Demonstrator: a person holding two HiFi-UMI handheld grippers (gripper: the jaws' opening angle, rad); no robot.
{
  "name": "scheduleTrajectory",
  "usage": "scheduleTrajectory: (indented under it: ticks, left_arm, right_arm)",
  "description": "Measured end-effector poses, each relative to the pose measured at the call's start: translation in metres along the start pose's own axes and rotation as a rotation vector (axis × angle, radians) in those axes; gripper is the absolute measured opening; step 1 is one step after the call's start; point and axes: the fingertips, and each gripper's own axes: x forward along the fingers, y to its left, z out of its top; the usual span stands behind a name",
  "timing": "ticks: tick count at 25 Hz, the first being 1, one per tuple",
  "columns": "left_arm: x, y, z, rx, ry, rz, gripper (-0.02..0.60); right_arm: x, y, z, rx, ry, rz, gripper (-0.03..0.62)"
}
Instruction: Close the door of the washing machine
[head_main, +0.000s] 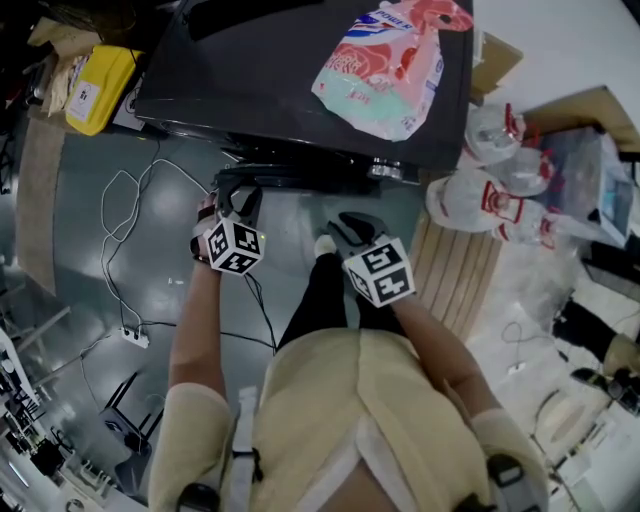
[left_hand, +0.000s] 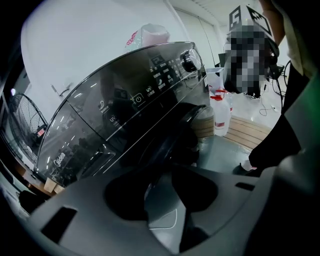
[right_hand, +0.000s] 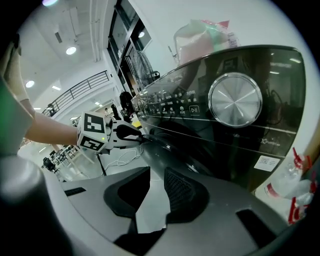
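My left gripper (head_main: 238, 199) and right gripper (head_main: 353, 230) hang with jaws apart and empty, facing the door (head_main: 300, 178) ajar at the washing machine's (head_main: 250, 70) front edge; a bag (head_main: 385, 65) lies on top

In the head view the washing machine (head_main: 300, 90) runs off the top edge. Its door (head_main: 300, 178) sits mostly hidden under the overhanging top, so only a dark rim shows and how far it stands ajar cannot be told. The left gripper (head_main: 238, 195) has its tips close against that rim, but whether they touch it is unclear. In the right gripper view the panel labels (right_hand: 172, 107) are too small to read, and the bottles (right_hand: 300, 195) are cut by the right edge.
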Motion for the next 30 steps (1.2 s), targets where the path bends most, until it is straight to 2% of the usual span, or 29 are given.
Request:
scheduleTrajectory:
  ticks: [21,25,30]
  left_arm:
    - [0.020,0.022,0.012,0.026,-0.021,0.012,0.130]
    - [0.018,0.021,0.011,0.021,-0.006,0.007,0.130]
    - [0.018,0.022,0.009,-0.022,0.038,0.027,0.130]
  right_arm:
    - [-0.002,-0.004,-0.003,0.036,0.008,-0.011,0.084]
    - [-0.006,0.000,-0.004,0.026,0.008,-0.009,0.084]
    - [-0.011,0.002,-0.005,0.012,0.006,-0.012,0.084]
